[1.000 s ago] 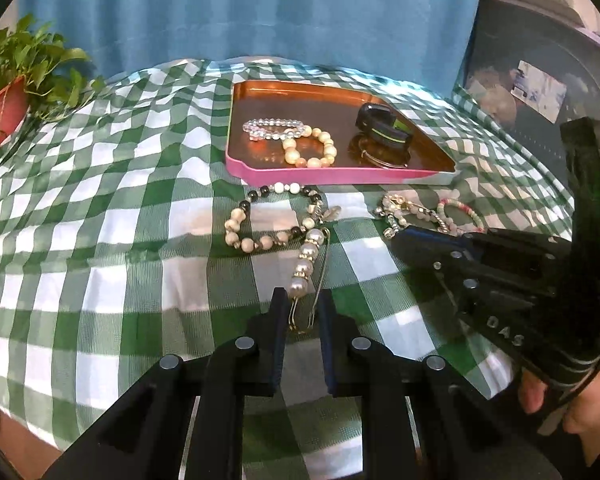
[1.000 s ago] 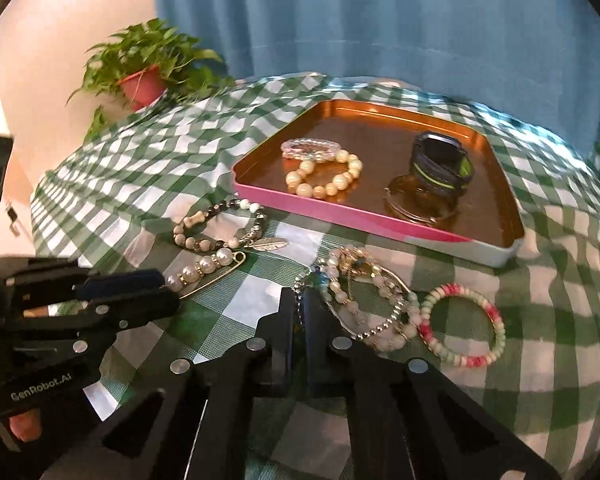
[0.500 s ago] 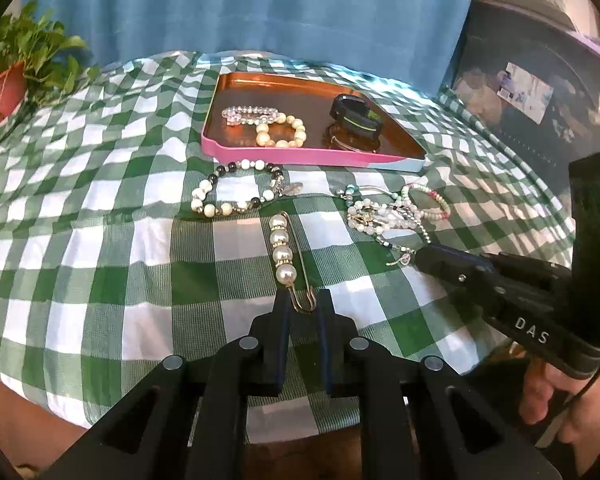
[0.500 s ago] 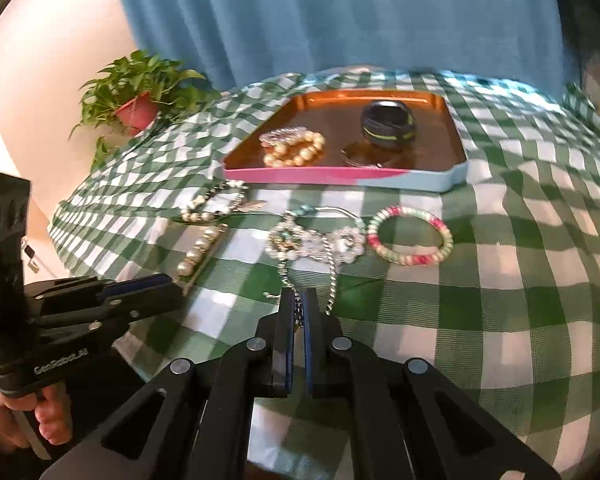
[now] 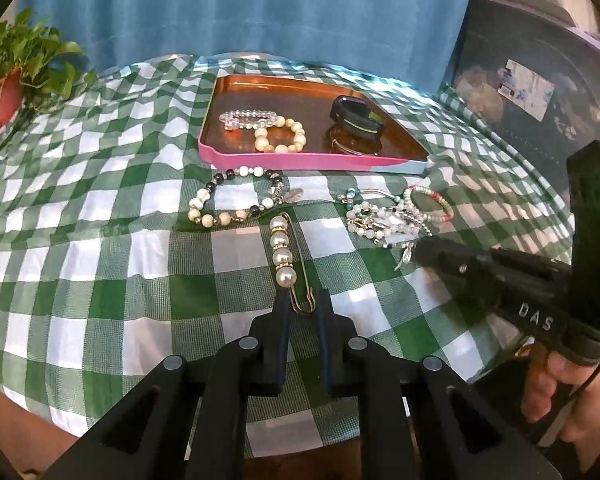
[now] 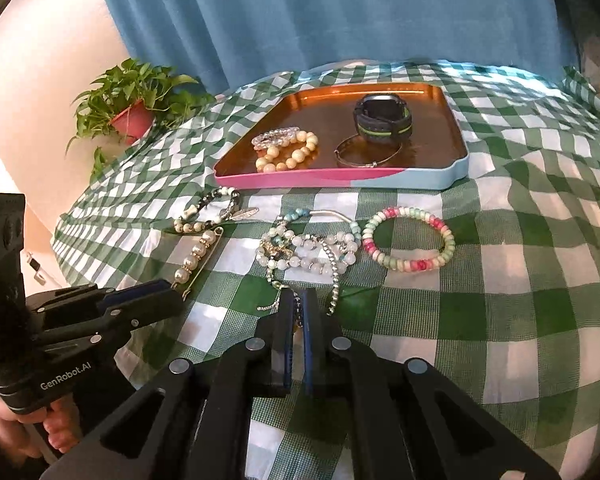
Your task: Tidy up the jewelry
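A pearl brooch pin [image 5: 285, 256] lies on the checked cloth; its looped end sits between the fingertips of my left gripper [image 5: 302, 300], which is shut on it. The pin also shows in the right wrist view [image 6: 196, 260]. My right gripper [image 6: 296, 300] is shut on a chain end of a tangled pile of bead bracelets [image 6: 308, 254]. A pink and green bead bracelet [image 6: 408, 244] lies right of the pile. A black and white bead bracelet [image 5: 236, 202] lies near the tray [image 5: 300, 160], which holds a pearl bracelet [image 5: 280, 138], a clear bead bracelet, a black band [image 5: 354, 116] and a bangle.
A potted plant [image 5: 8, 88] stands at the far left of the table. A blue curtain hangs behind. A dark bin [image 5: 540, 92] stands to the right. The table's front edge is just below both grippers.
Both grippers have pulled back toward the table's front edge, dragging the brooch pin and the chain end with them. The views have widened and steadied.
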The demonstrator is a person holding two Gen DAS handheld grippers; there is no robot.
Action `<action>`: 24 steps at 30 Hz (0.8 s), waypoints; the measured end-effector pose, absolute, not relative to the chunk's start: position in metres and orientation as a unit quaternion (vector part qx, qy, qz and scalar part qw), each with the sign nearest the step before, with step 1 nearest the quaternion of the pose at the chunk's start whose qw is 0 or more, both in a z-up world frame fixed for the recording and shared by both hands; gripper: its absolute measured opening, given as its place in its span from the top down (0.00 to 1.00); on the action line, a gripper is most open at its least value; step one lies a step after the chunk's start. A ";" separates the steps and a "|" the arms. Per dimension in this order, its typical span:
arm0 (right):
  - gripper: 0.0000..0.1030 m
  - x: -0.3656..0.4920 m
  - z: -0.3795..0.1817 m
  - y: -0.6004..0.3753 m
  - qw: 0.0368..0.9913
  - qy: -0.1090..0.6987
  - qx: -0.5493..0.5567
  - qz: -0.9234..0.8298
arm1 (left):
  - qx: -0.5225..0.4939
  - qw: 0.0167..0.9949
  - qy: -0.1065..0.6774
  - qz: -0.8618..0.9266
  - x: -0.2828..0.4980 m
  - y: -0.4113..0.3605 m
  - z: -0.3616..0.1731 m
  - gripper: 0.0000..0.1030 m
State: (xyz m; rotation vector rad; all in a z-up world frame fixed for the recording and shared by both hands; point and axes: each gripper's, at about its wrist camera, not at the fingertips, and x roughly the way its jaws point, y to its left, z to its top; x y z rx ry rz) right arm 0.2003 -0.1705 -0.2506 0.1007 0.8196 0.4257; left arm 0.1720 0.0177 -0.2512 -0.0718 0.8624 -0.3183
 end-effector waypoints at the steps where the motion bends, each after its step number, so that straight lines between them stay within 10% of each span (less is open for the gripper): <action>1: 0.97 0.199 -0.248 -0.174 0.897 0.388 0.059 0.205 | -0.045 0.895 0.416 -0.155 0.172 0.020 -0.251 0.89; 24: 0.97 0.182 -0.181 -0.215 0.909 0.329 0.134 0.219 | -0.107 0.904 0.369 -0.185 0.171 0.034 -0.183 0.95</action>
